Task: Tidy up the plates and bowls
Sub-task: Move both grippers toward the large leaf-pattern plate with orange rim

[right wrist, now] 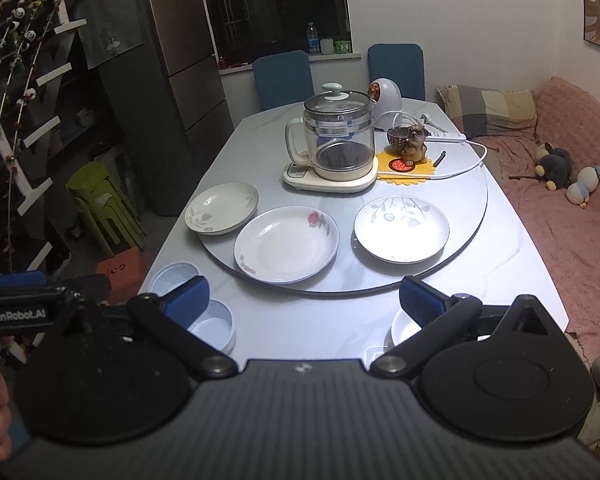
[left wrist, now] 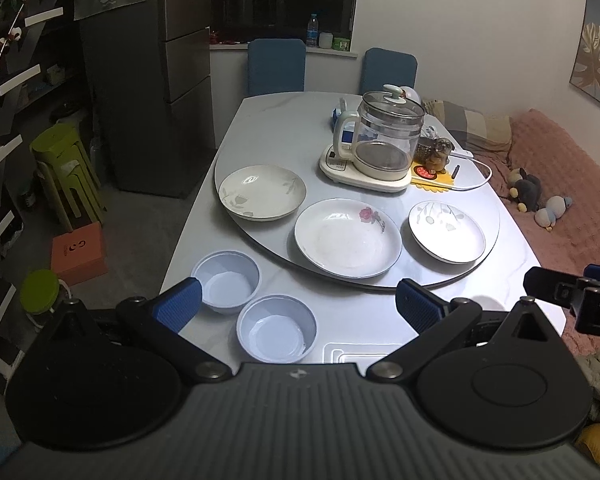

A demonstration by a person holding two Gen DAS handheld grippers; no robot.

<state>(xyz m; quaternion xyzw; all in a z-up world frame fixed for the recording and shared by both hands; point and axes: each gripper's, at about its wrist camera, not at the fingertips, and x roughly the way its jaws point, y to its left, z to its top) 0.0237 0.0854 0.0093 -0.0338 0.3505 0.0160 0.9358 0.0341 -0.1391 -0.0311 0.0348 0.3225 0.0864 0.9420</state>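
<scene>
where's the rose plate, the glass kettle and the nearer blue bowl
rose plate [left wrist: 346, 240], left wrist view, bare middle of the plate
glass kettle [right wrist: 338, 140], right wrist view, glass wall of the jug
nearer blue bowl [left wrist: 274, 336], left wrist view, inside bottom

table [left wrist: 340, 320] | turntable [left wrist: 268, 128]: three plates [left wrist: 348, 238], kettle [left wrist: 380, 140] | tabletop: two bowls [left wrist: 276, 328]

left claw [left wrist: 298, 304]: black linkage arms, blue ribbed pads, silver pivot screws, ridged grey body | right claw [right wrist: 304, 304]: same build, round black side discs | left unit's side lettering: white "GenRobot.AI"
</scene>
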